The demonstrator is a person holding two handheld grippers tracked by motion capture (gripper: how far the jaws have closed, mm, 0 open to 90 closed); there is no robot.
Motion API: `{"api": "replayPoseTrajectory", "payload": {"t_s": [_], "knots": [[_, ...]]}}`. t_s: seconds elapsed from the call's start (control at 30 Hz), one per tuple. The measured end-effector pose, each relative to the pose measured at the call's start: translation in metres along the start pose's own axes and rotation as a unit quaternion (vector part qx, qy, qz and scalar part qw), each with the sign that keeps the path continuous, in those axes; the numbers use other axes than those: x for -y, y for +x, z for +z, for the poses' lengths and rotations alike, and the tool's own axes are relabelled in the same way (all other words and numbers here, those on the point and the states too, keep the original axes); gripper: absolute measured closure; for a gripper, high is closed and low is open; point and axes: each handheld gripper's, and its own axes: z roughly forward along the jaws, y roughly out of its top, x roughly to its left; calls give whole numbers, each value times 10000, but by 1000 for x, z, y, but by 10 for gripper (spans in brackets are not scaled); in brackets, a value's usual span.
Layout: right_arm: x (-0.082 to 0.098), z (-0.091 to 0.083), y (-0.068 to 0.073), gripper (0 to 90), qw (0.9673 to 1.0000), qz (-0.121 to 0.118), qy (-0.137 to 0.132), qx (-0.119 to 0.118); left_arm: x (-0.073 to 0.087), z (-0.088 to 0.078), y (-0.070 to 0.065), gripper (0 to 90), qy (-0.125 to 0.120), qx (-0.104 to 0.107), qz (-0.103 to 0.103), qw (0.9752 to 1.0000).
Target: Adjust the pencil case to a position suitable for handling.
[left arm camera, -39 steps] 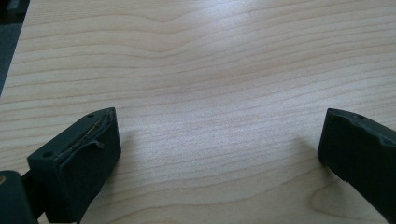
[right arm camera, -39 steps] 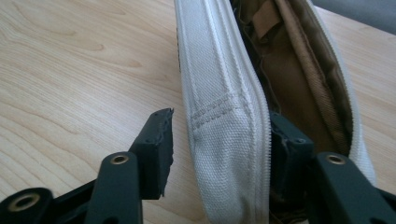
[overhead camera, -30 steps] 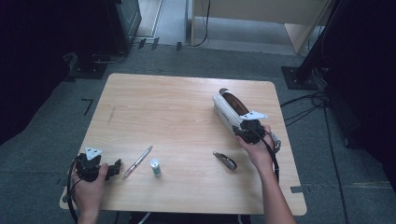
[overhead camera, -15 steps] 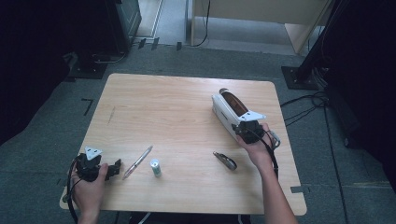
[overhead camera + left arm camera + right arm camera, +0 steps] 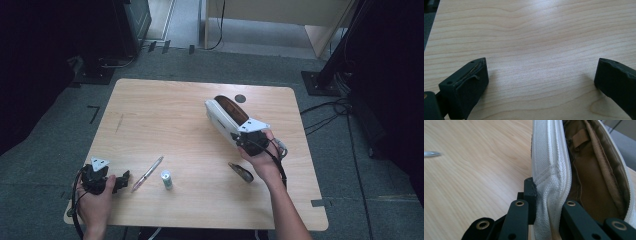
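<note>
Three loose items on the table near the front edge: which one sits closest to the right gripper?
The dark oval item, just below the right gripper that grips the white pouch. The silver pen and small cylinder lie nearer the left gripper.

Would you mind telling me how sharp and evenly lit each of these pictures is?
High view: table brightly lit, floor around it falling into near-black. Left gripper view: wood grain crisp, soft shadows beside the open left gripper. Right gripper view: pouch weave sharp where the right gripper pinches its wall, pen at the edge blurred.
</note>
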Motion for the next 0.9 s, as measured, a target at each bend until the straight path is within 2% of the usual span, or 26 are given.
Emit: {"api": "replayPoseTrajectory", "payload": {"t_s": [0.2, 0.23, 0.37, 0.53, 0.9], "knots": [[-8, 10, 26, 818, 9994, -301, 20, -179, 0, 0, 0, 0, -1, 3, 1, 10000], [-8, 10, 26, 818, 9994, -301, 20, -179, 0, 0, 0, 0, -2, 3, -2, 10000], [-10, 19, 42, 818, 9985, -522, 63, -176, 0, 0, 0, 0, -3, 2, 0, 10000], [-9, 26, 53, 817, 9978, -568, 111, -322, 0, 0, 0, 0, -2, 3, 7, 10000], [-3, 42, 66, 816, 9965, -701, 153, -419, 0, 0, 0, 0, -5, 7, 8, 10000]]}}
